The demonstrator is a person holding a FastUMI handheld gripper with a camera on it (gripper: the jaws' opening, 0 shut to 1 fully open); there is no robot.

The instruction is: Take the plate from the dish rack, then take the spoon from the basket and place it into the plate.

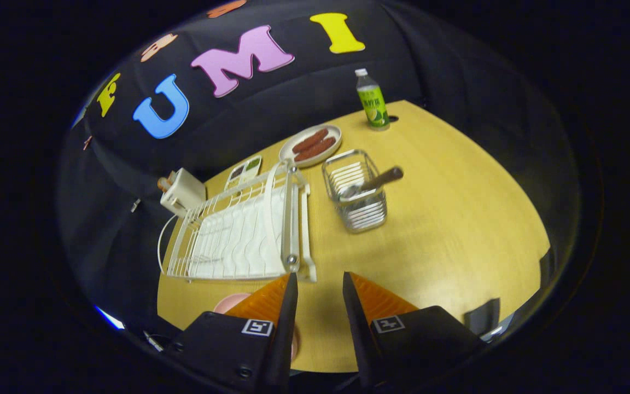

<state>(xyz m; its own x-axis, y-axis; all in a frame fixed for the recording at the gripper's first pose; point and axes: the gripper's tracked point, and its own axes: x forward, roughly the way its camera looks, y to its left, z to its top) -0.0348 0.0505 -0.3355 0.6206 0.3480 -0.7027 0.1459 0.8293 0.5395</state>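
Note:
A white wire dish rack (238, 232) stands on the wooden table (446, 219), just ahead and left of my fingers. A pink plate (231, 302) lies flat on the table below my left finger, mostly hidden by it. Beyond the fingers and slightly right stands a wire basket (357, 205). In it leans a spoon (372, 183) with its wooden handle pointing up and right. My gripper (319, 276) hovers above the table near the rack's front corner, open, with nothing between its fingers.
A white plate of sausages (310, 145) sits behind the basket, and a green-labelled bottle (372, 101) stands at the table's far edge. A toaster (182, 192) and a small compartment tray (244, 171) sit behind the rack. Bare table stretches to the right of the basket.

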